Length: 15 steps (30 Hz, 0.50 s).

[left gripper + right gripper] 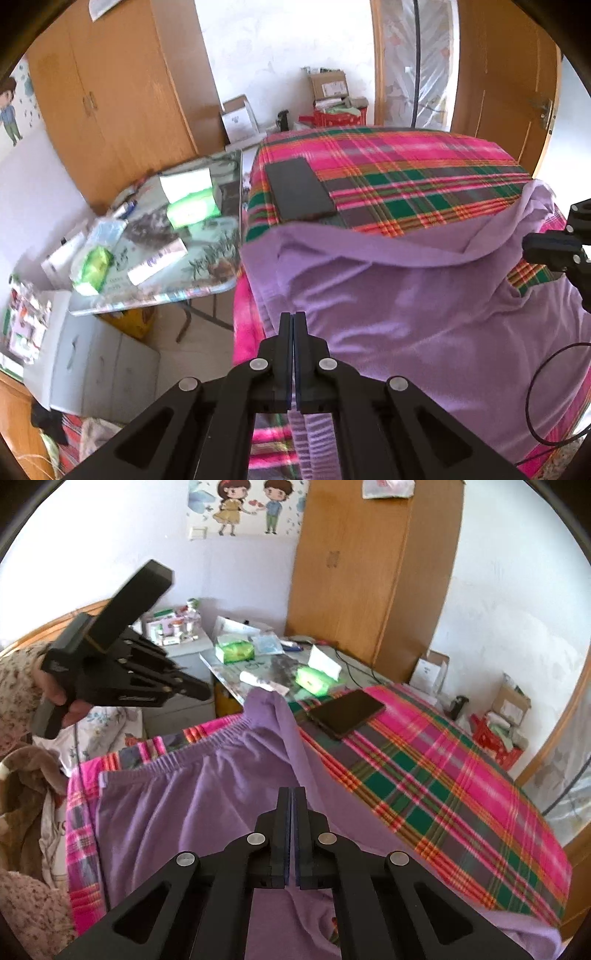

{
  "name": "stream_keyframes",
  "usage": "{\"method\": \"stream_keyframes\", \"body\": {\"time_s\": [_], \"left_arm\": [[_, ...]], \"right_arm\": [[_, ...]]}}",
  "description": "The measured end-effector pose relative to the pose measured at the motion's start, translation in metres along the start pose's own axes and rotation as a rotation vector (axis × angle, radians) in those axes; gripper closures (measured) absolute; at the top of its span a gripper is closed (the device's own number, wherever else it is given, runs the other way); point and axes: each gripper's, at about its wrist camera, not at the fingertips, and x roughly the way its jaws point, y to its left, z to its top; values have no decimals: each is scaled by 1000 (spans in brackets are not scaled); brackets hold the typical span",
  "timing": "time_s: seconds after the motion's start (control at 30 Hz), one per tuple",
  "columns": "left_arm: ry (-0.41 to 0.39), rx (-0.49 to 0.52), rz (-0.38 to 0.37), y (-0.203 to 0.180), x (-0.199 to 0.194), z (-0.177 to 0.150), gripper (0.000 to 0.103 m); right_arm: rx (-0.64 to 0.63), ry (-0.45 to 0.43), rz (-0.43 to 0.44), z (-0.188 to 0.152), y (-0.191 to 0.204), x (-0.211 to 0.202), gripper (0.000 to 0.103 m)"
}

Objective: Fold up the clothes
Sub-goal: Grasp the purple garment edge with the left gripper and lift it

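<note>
Purple trousers (207, 812) spread on the plaid bed (443, 775), one part raised in a ridge. Left claw (294, 321) pressed together, in the air. Right claw (294, 794) also pressed together, over the cloth. Probably mid-fold; next, parting a claw to take an edge.

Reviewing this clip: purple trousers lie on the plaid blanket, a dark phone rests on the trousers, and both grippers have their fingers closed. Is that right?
Not quite. The phone rests on the bare plaid blanket, beyond the edge of the purple trousers, not on them; the right wrist view shows this. The rest holds: the trousers lie on the blanket, and the left gripper and right gripper both have their fingers closed.
</note>
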Motion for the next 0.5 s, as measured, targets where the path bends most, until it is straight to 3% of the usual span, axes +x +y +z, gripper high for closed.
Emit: {"method": "stream_keyframes", "body": {"time_s": [0.3,0.37,0.43,0.5], "left_arm": [[-5,-54,-40,13,11,12,98],[-10,-48,-37,16,16,18,89],[-2,-32,-38,18,23,24,79],[5,-16,-39,19,31,29,78]], "right_arm": [[96,74,4,-14,-24,31,96],[110,78,18,-15,-28,36,78],[125,84,29,-17,-32,42,73],[130,99,37,-18,-35,50,71]]}}
